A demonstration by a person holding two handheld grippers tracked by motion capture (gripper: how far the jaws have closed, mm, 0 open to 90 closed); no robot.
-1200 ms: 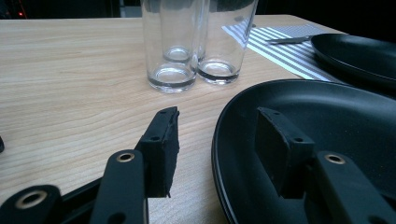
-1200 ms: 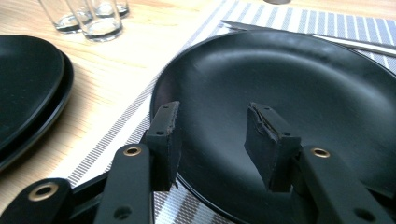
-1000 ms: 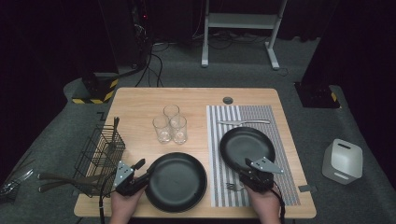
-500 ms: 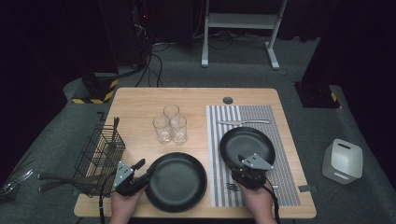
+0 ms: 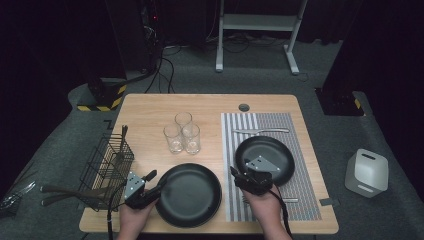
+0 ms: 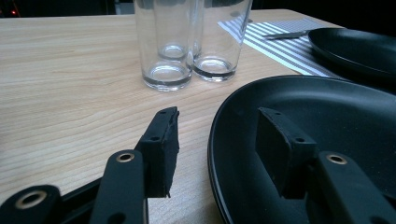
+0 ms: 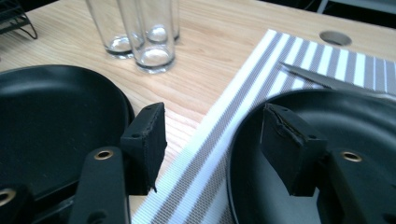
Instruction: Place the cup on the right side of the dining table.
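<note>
The round black plate (image 5: 189, 194) near the wooden table's (image 5: 150, 112) front edge has the left tool (image 5: 151, 182) spread wide, straddling its left rim. The second round black plate (image 5: 272, 150), on the grey-and-white striped placemat (image 5: 300, 187), has the right tool (image 5: 239, 178) gaping astride its near-left rim. Three clear drinking glasses (image 5: 183, 133) stand close behind, near a black wire basket (image 5: 106, 162) at the left edge.

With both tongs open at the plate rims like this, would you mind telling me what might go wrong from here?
1. The left tongs straddle the near plate's rim; on so shallow a bite, the plate may tilt or slip when lifted.
2. The three glasses stand close behind; a plate swung forward could knock them.
3. The right tongs straddle the rim of the plate on the striped mat; dragging it might shift the mat and knife.
</note>
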